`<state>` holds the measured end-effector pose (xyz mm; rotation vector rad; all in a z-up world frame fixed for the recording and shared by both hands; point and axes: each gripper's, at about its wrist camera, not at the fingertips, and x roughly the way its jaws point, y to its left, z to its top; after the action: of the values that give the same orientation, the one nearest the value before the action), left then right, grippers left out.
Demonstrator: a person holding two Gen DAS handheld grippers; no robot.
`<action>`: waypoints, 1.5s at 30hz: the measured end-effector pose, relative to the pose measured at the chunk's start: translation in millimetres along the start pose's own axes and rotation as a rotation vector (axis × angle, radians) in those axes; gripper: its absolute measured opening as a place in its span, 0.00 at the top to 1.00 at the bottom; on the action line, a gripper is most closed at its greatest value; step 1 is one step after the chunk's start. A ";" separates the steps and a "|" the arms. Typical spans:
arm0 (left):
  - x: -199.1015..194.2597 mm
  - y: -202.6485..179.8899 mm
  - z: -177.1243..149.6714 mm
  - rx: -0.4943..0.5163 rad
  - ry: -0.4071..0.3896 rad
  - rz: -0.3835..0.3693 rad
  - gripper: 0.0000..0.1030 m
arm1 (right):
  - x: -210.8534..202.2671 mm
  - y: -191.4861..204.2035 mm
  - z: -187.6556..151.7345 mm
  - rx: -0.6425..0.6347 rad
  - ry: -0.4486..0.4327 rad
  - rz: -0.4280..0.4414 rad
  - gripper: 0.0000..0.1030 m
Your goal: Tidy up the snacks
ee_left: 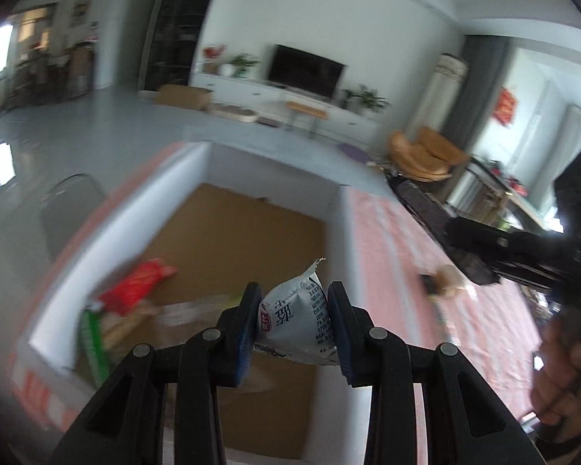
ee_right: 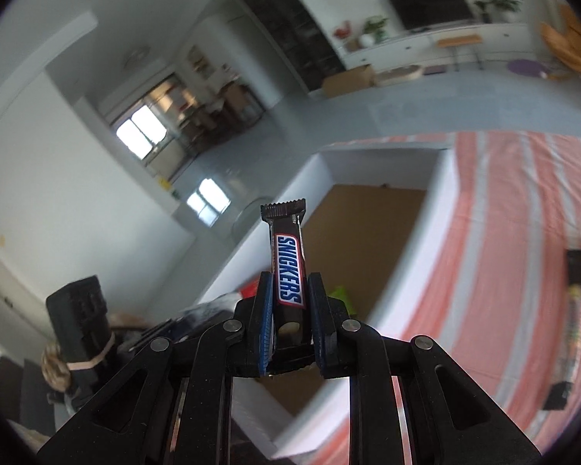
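Observation:
My left gripper (ee_left: 295,302) is shut on a small white snack packet (ee_left: 296,317) with dark print, held above an open white box (ee_left: 182,178) with a cardboard floor. A red packet (ee_left: 137,285) and a green packet (ee_left: 93,343) lie in the box's near left corner. My right gripper (ee_right: 289,298) is shut on a brown Snickers bar (ee_right: 288,267) that stands upright between the pads, over the same white box (ee_right: 410,271). The right gripper also shows in the left wrist view as a black body (ee_left: 523,252) at the right, with a hand (ee_left: 565,372) below it.
The box sits on a pink and white striped cloth (ee_right: 503,232). More snacks lie on the cloth to the right: a dark bar (ee_right: 575,267) and a long packet (ee_right: 569,333). Behind are a grey floor, a TV unit (ee_left: 306,69) and a clear chair back (ee_left: 71,209).

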<state>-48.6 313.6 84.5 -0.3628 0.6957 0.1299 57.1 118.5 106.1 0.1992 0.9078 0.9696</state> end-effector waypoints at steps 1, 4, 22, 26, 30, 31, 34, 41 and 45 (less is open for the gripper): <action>1.4 8.0 -2.7 -0.007 0.002 0.036 0.66 | 10.5 4.6 -2.2 -0.009 0.015 -0.001 0.82; 10.9 25.4 -13.7 -0.016 0.013 0.202 0.61 | 40.5 12.5 -13.1 -0.024 0.057 -0.016 0.77; 34.5 -114.2 -35.9 0.108 0.040 -0.091 0.08 | -109.7 -234.6 -157.8 0.347 -0.184 -0.833 0.28; 69.4 -192.5 -63.3 0.227 0.158 -0.249 0.03 | -149.5 -286.1 -194.5 0.443 -0.184 -1.029 0.28; 136.3 -235.2 -90.4 0.257 0.274 -0.220 0.03 | -168.6 -312.3 -200.9 0.504 -0.182 -1.138 0.28; 160.0 -238.6 -94.0 0.252 0.295 -0.189 0.03 | -170.2 -314.6 -202.6 0.516 -0.186 -1.136 0.28; 203.2 -243.8 -103.6 0.277 0.295 -0.097 0.03 | -167.9 -318.9 -203.1 0.520 -0.166 -1.150 0.27; 269.2 -245.2 -105.4 0.373 0.342 0.027 0.03 | -173.3 -325.9 -212.9 0.535 -0.162 -1.137 0.18; 276.9 -244.7 -105.6 0.439 0.352 0.010 0.01 | -173.0 -323.1 -213.9 0.534 -0.161 -1.132 0.17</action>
<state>156.8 46.4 -100.2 0.0437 1.0481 -0.0813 58.7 -253.7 -97.8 0.1694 0.9212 -0.3407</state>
